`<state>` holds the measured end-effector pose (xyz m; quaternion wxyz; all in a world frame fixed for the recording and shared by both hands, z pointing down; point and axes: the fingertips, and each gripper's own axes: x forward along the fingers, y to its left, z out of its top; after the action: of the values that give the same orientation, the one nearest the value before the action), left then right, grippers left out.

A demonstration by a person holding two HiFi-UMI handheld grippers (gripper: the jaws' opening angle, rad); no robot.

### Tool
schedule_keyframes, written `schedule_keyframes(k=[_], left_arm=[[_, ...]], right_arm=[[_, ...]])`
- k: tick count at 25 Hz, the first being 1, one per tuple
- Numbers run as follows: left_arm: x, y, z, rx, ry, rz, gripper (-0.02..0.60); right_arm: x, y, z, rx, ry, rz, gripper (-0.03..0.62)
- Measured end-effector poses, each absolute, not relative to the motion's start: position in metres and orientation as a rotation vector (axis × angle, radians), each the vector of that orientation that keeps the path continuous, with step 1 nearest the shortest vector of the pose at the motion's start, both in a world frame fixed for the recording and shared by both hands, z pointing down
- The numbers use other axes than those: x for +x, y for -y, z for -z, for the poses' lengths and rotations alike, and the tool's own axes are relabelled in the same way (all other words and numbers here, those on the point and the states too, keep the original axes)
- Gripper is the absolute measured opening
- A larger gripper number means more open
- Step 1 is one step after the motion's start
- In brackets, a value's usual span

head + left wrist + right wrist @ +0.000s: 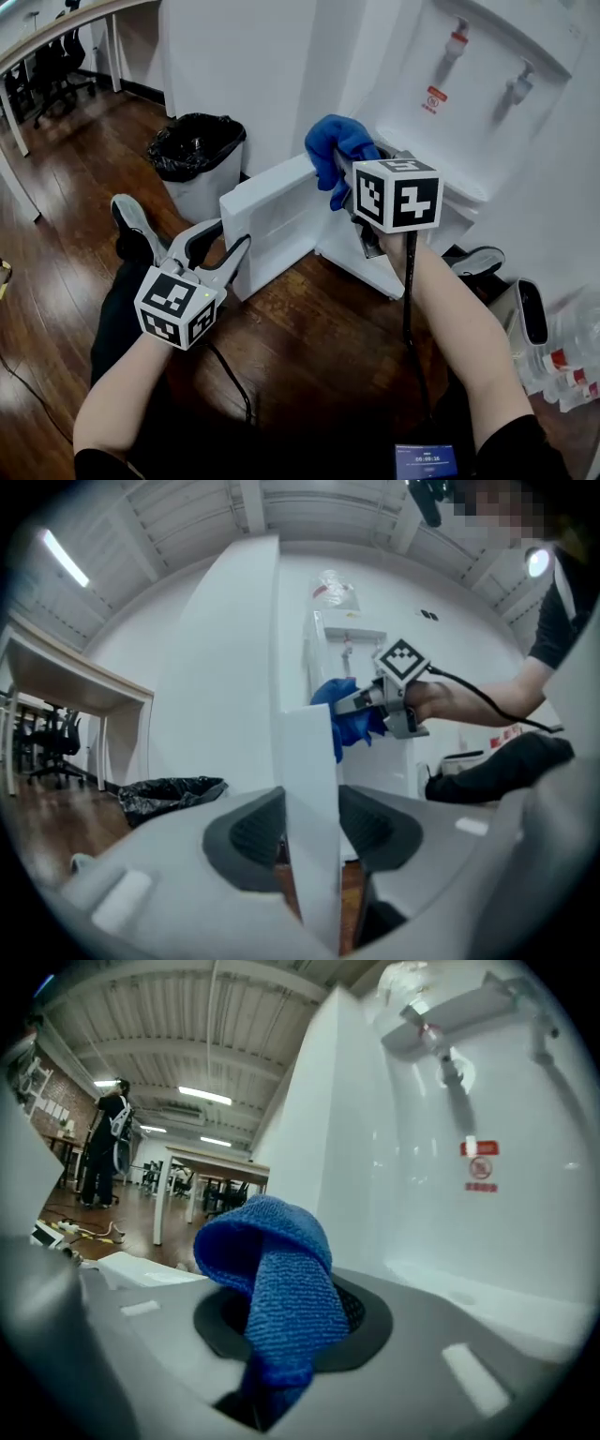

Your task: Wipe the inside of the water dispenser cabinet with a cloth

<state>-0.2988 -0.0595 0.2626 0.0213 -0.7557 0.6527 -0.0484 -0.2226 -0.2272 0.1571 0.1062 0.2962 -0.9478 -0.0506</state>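
The white water dispenser point(487, 112) stands ahead, and its low cabinet door point(272, 220) is swung open to the left. My left gripper point(234, 236) is shut on the door's free edge. In the left gripper view the thin white door panel point(309, 799) runs between both pads of that gripper point(311, 832). My right gripper point(345, 176) is raised in front of the dispenser, shut on a blue cloth point(333, 150). The cloth point(281, 1279) bunches up out of the right gripper's point(291, 1335) jaws. The right gripper and its arm hide the cabinet's inside.
A white bin with a black bag point(197, 155) stands left of the door on the wooden floor. A shoe point(131, 225) lies near my left gripper. Plastic bottles point(562, 366) sit at the right edge. Desks and chairs point(47, 66) are at the far left.
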Motion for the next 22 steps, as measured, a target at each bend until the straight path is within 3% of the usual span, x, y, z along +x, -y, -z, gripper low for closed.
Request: schedule_keyframes(k=[9,13,16,19,22], left_arm=[[-0.272,0.042,-0.275,-2.433,-1.775,0.344,0.192],[-0.277,-0.007,-0.225,-2.839,-1.500,0.048,0.202],[-0.328,-0.037,-0.156,-2.720,-1.543,-0.291,0.202],[-0.357,-0.029,-0.112,-2.607,-1.610,-0.456,0.202],[-0.343,0.011,-0.117,-2.753,-1.563,-0.352,0.201]], right_arm=[[-0.266,0.097,-0.162,0.324,2.776,0.296,0.095],[-0.265,0.048,-0.157,0.220,2.843,0.311,0.095],[-0.253,0.028,-0.144,0.261,2.979,0.360,0.095],[-0.250,0.004,-0.153,0.293,2.953,0.706,0.095],[-0.259,-0.015,-0.186,0.412,2.655,1.344,0.095]])
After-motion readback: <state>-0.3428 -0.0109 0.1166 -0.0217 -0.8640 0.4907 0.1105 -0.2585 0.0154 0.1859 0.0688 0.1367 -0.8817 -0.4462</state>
